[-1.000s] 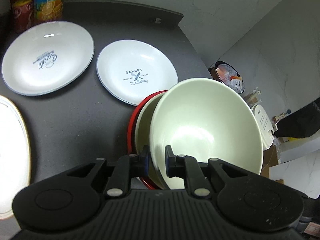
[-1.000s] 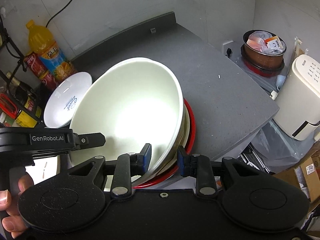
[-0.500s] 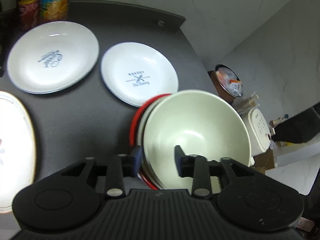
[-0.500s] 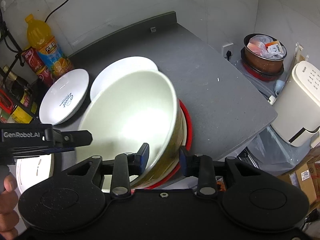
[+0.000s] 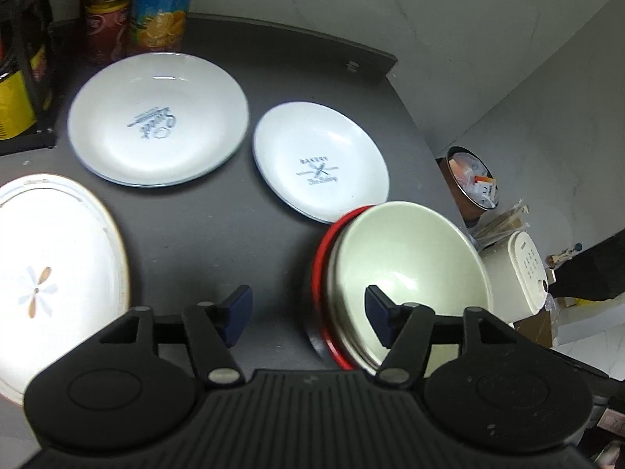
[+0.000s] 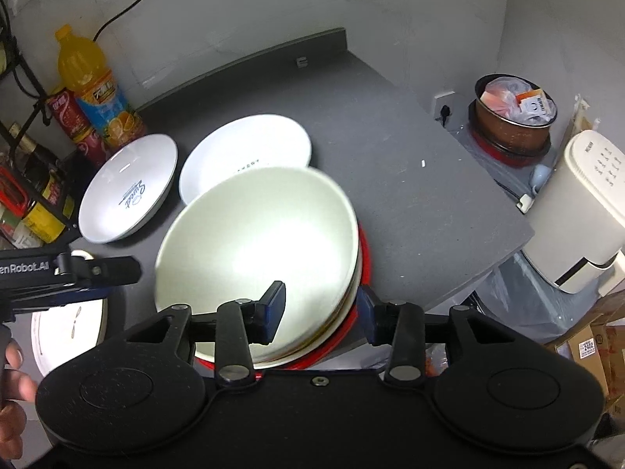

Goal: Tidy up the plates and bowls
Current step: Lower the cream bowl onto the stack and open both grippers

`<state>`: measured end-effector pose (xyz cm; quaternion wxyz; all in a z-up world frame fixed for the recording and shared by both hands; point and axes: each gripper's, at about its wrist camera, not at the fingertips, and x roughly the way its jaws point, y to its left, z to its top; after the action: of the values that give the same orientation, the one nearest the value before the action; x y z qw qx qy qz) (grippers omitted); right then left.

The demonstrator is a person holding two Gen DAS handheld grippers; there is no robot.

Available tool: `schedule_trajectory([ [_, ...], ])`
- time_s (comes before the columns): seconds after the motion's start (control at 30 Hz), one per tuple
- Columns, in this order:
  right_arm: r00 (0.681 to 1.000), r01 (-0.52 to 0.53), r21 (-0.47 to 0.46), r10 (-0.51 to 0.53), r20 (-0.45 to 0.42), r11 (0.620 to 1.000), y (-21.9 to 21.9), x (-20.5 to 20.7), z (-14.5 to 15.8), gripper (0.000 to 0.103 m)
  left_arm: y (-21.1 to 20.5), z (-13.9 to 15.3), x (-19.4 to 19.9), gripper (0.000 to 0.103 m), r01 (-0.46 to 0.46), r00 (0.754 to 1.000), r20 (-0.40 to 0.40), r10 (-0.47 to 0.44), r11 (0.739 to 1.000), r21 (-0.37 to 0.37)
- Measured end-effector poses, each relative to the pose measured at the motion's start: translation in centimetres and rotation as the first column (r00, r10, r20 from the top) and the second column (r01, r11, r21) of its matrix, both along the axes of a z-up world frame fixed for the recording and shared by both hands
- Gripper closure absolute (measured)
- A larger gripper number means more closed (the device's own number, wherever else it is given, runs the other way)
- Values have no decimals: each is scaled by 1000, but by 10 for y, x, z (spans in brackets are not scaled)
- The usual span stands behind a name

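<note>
A cream bowl (image 5: pixel 406 265) (image 6: pixel 258 234) sits nested on top of a stack whose lowest piece is a red bowl (image 5: pixel 320 269) (image 6: pixel 365 250), near the counter's front right. My left gripper (image 5: pixel 308 310) is open wide; its right finger hangs over the stack's near rim and its left finger over bare counter. The right gripper (image 6: pixel 320 312) is open and straddles the stack's near rim, one finger over the cream bowl and one outside the red rim. On the counter lie a "Sweet" plate (image 5: pixel 156 117) (image 6: pixel 129 191), a "Bakery" plate (image 5: pixel 320 160) (image 6: pixel 242 144) and an oval flower plate (image 5: pixel 50 265) (image 6: pixel 66 332).
Drink bottles (image 5: pixel 164 4) (image 6: pixel 97 90) and a black rack (image 6: pixel 23 179) stand at the back left. The counter's right edge (image 6: pixel 488 179) drops to a pot of rubbish (image 6: pixel 511 117) and a cream appliance (image 6: pixel 586 211). A person's hand (image 6: pixel 11 371) holds the left gripper.
The tilted cream bowl has dropped down into the stack. My left gripper let go of its rim, opened wide and drew back. The right gripper's fingers spread wider.
</note>
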<state>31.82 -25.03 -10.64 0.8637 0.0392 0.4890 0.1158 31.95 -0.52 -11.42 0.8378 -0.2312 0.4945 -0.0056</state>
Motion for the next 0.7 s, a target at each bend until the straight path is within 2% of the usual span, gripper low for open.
schedule_trajectory([
  [0.03, 1000, 11, 5, -11, 2, 1000, -3, -1, 2, 62, 3, 2, -2, 39, -10, 1000, 2, 10, 1000, 2],
  [0.1, 1000, 29, 16, -29, 3, 999, -6, -3, 4, 55, 8, 6, -5, 36, -34, 999, 15, 34, 999, 6],
  [0.17, 999, 45, 40, -45, 8, 998, -11, -8, 6, 39, 12, 9, -8, 32, -54, 998, 32, 53, 998, 22],
  [0.3, 998, 57, 65, -59, 30, 996, -15, -14, 13, 21, 13, 16, -11, 27, -59, 997, 51, 55, 996, 67],
  [0.37, 996, 65, 78, -69, 60, 995, -17, -17, 18, 7, 11, 22, -14, 26, -43, 998, 50, 39, 996, 78],
  [0.4, 994, 69, 87, -75, 75, 994, -18, -20, 21, 3, 9, 24, -16, 25, -34, 998, 55, 29, 996, 80],
  [0.5, 993, 69, 112, -79, 88, 991, -21, -22, 28, 0, 4, 33, -21, 20, -18, 998, 64, 12, 995, 99],
  [0.7, 992, 49, 136, -64, 107, 990, -19, -27, 37, 0, 2, 41, -29, 19, -6, 998, 66, -2, 994, 111],
])
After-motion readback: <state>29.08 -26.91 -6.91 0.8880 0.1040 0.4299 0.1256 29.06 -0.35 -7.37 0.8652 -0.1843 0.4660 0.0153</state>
